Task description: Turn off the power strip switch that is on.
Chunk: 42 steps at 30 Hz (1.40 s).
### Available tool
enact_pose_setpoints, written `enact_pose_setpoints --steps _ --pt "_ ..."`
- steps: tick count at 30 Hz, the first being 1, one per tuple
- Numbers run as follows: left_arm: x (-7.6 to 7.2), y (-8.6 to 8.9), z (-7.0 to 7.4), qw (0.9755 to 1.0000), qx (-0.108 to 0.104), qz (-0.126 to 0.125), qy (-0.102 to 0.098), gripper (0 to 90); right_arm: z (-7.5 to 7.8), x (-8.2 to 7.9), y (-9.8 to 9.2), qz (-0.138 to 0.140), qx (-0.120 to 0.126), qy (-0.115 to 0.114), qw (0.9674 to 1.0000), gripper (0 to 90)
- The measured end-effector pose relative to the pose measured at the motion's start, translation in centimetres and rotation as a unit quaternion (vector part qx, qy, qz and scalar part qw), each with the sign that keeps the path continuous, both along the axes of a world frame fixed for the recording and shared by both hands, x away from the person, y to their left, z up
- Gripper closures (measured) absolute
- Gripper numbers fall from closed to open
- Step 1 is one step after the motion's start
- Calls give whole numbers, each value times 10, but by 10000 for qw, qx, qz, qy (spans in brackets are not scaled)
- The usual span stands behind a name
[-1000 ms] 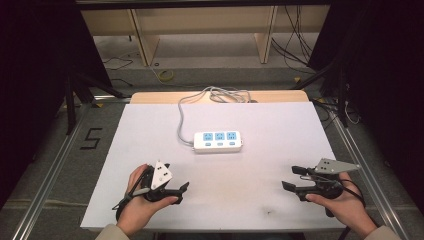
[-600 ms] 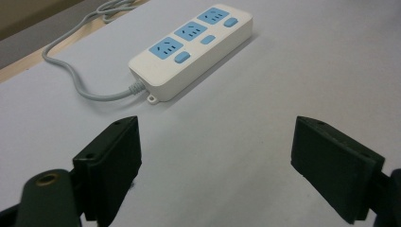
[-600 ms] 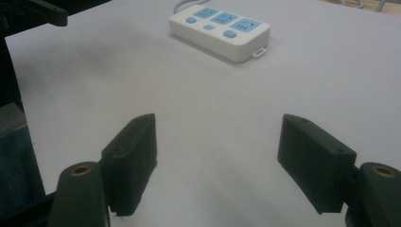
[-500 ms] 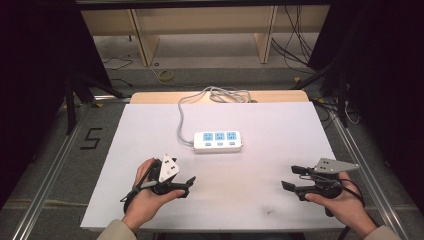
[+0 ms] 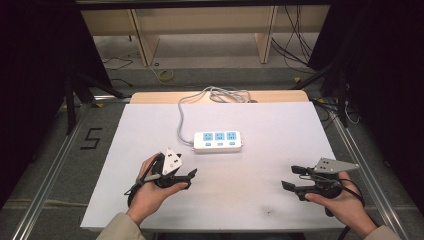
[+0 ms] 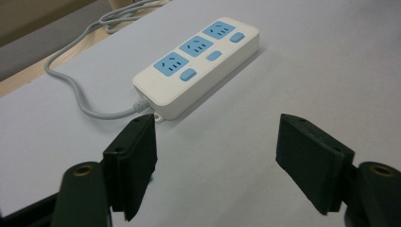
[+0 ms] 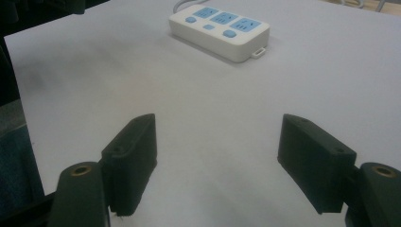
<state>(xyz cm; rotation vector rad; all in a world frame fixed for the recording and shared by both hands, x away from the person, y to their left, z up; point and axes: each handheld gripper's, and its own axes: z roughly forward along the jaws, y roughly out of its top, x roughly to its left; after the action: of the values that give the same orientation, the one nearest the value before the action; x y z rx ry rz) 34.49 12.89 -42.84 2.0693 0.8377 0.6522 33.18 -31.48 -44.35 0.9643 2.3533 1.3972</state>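
Power strip [image 5: 218, 141] lies just ahead of my left gripper [image 5: 187, 179], whose empty jaws have just been closing yet stand spread. The right gripper [image 5: 289, 178] is spread too. I judge a narrowed gap could nudge the strip aside.

A lab (black curtains [image 5: 30, 75], loose floor cables [image 5: 295, 47], metal framing [image 5: 45, 170]).

The power strip [image 5: 218, 141] lies mid-table [image 5: 260, 200], its cable [image 5: 181, 120] running back off the far edge.

Glossy white plastic power strip [image 5: 218, 141]
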Motion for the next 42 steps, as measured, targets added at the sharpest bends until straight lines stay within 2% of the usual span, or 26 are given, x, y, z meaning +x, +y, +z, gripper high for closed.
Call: enact_pose_setpoints --steps 4,8,9,10,11,13,14,16,17,18,24,31,42 --pt "3 -2 2 10000 1 24 -53 356 0 0 0 4 0 -7 10000 295" --pt "6 -3 4 9999 -24 53 -138 486 0 0 0 1 1 -4 10000 295" --pt "7 -3 5 9998 -50 46 -162 486 0 0 0 1 1 -4 10000 295" --pt "8 -3 5 9998 -109 34 -178 529 0 0 0 1 0 -6 10000 295" --pt "9 -4 6 9998 -109 0 -186 584 0 0 0 0 0 -11 10000 294" --pt "10 -5 7 9997 -83 1 -213 609 0 0 0 -1 -1 -11 10000 294" --pt "11 -5 7 9997 -66 3 -217 664 0 0 0 -1 -2 -11 10000 294" --pt "12 -7 7 9998 -56 -3 -210 687 0 0 0 -1 -3 -12 10000 294" --pt "12 -8 7 9997 -58 11 -230 739 0 0 0 -3 -4 -13 10000 294" --pt "13 -9 8 9997 -61 16 -241 739 0 0 0 -3 -4 -13 10000 294" --pt "17 -11 10 9996 -29 43 -284 891 0 0 0 -11 -2 -5 10000 294" --pt "22 -15 12 9998 -56 50 -176 896 0 0 0 -14 -5 -9 10000 292" --pt "32 -21 14 9999 -84 51 -133 896 0 0 0 -17 -10 -2 10000 292"
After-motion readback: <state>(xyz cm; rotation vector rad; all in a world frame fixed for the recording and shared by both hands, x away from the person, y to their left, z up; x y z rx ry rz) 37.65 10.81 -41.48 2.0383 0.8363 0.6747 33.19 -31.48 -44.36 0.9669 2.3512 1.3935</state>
